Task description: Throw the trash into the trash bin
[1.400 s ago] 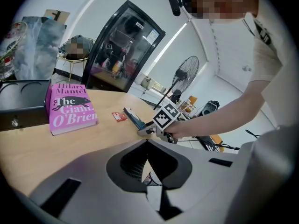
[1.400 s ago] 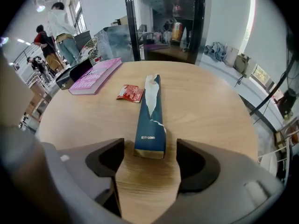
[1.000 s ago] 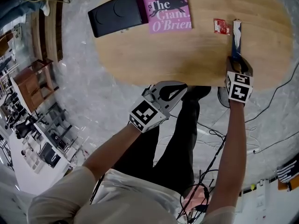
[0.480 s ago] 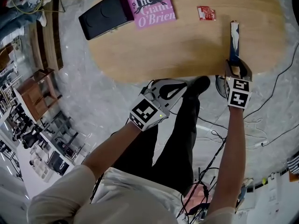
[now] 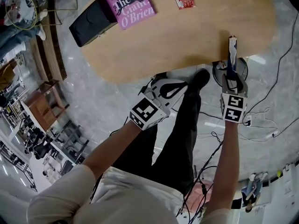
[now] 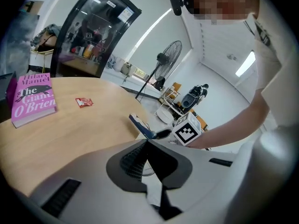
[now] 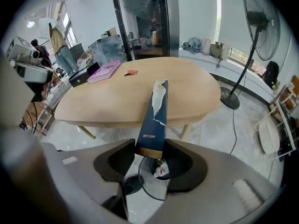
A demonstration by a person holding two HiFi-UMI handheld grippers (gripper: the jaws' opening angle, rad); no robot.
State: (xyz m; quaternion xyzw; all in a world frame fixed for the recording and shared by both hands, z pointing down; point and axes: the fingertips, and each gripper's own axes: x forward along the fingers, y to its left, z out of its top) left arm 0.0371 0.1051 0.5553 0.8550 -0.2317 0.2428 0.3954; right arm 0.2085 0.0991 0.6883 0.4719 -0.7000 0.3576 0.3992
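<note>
Plainly, pink book (image 5: pixel 127 6) reads "The Giant O'Brien"; wrapper (image 7: pixel 156 120) gripped.

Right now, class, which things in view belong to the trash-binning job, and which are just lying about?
Job: blue wrapper in right gripper; trash bin; red wrapper.
Lying about: pink book; black case; standing fan.
</note>
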